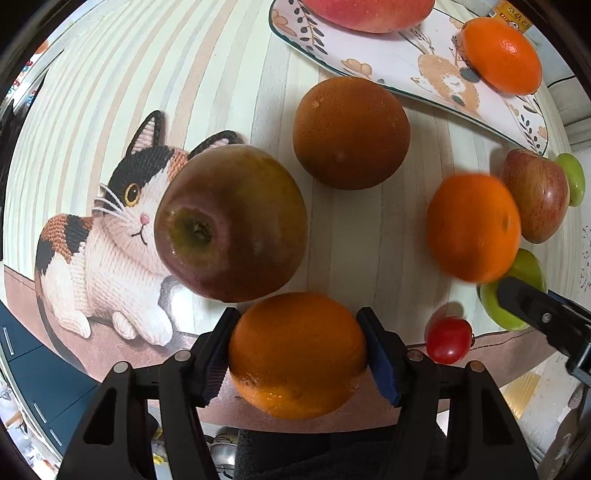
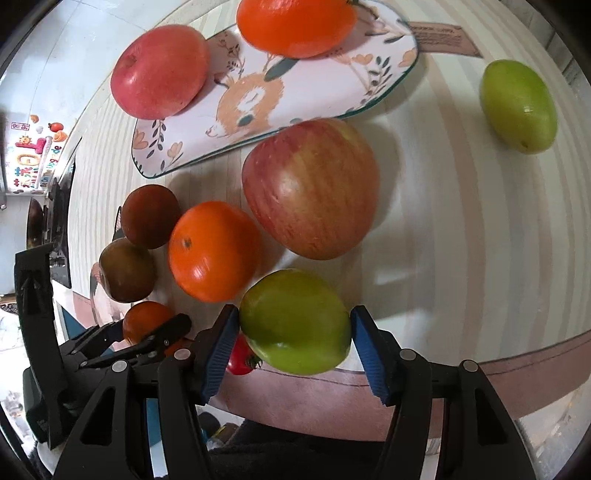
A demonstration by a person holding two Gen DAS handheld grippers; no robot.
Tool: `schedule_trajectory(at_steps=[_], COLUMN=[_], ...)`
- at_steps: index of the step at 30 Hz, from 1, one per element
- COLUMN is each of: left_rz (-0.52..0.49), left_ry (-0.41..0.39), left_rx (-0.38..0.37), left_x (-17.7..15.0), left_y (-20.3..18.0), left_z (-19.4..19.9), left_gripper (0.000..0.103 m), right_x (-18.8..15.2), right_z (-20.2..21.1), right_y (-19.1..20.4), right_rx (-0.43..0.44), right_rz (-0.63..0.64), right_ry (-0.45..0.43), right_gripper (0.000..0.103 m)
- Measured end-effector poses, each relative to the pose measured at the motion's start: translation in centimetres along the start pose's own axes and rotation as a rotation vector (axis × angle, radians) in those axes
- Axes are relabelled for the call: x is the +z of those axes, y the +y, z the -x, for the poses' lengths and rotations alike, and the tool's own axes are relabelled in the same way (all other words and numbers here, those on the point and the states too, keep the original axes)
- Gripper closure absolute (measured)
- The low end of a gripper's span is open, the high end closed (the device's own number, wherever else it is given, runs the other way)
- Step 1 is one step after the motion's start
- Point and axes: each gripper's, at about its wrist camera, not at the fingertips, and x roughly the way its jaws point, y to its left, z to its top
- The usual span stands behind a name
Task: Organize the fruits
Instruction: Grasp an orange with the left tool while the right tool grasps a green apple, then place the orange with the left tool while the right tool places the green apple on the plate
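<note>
My left gripper [image 1: 297, 354] is shut on an orange [image 1: 297, 354] at the near table edge. A dark red-green apple [image 1: 231, 223] lies just beyond it, a brownish orange [image 1: 351, 133] farther on. My right gripper [image 2: 293, 343] is shut on a green fruit [image 2: 295, 321]; that gripper also shows in the left wrist view [image 1: 532, 306]. A floral plate [image 2: 325, 88] holds a red apple [image 2: 160, 72] and an orange [image 2: 295, 26]. A striped apple [image 2: 312, 188] and a bright orange [image 2: 214, 251] lie near the plate.
A cherry tomato [image 1: 448, 339] sits near the table edge. Another green fruit [image 2: 517, 105] lies alone at the right. A cat picture [image 1: 110, 236] is printed on the striped tablecloth. The table edge runs just under both grippers.
</note>
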Motion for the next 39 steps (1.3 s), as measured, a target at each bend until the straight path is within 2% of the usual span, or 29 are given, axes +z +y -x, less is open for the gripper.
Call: schedule_trajectory(at_steps=[4,7,13,19,24,27,30,35,39], left_rz=[0.001,0.005,0.001,0.008,-0.024,-0.041,-0.041,-0.015,0.036], left_ry=[-0.008,-0.020,-0.101,-0.229,-0.255,-0.202,-0.132,-0.071,-0.026], left_rx=[0.000,-0.032,-0.129,-0.188,-0.109,-0.075,-0.066,-0.061,-0.113], left_x=[0.0,-0.4,0.0,3.7,9.2,12.3,14.4,15.9,16.0], left_y=[0.1,0.3,-0.1,0.1,0.1,0.1,0.4,1.0,1.2], left_z=[0.3,1.2,6.8,13.0,12.9,10.7,8.0,5.6,4.5], left_gripper=[0.041,0.041,0.041,0.041,0.041,0.041,0.041,0.041,0.041], right_x=[-0.1,-0.3,-0.2,2.1,7.2,10.5,12.4,13.3,13.2], right_z=[-0.1,0.5,4.8,10.6,11.0,8.8,6.9,5.8,5.5], right_y=[0.1,0.3,1.5,2.6,1.9,1.4,0.4,0.1,-0.1], right_rx=[-0.019,-0.019,0.032,0.077,-0.007,-0.103,-0.146,-0.185,-0.187], right_rz=[0.023,0.024,0.047,0.065,0.076,0.091,0.081,0.092,0.090], right_ry=[0.001,-0.015,-0.075,-0.185,-0.220,-0.184,-0.136,-0.115,-0.113], right_gripper=[0.040,0.040,0.040,0.040,0.040,0.040,0.040,0.040,0.039])
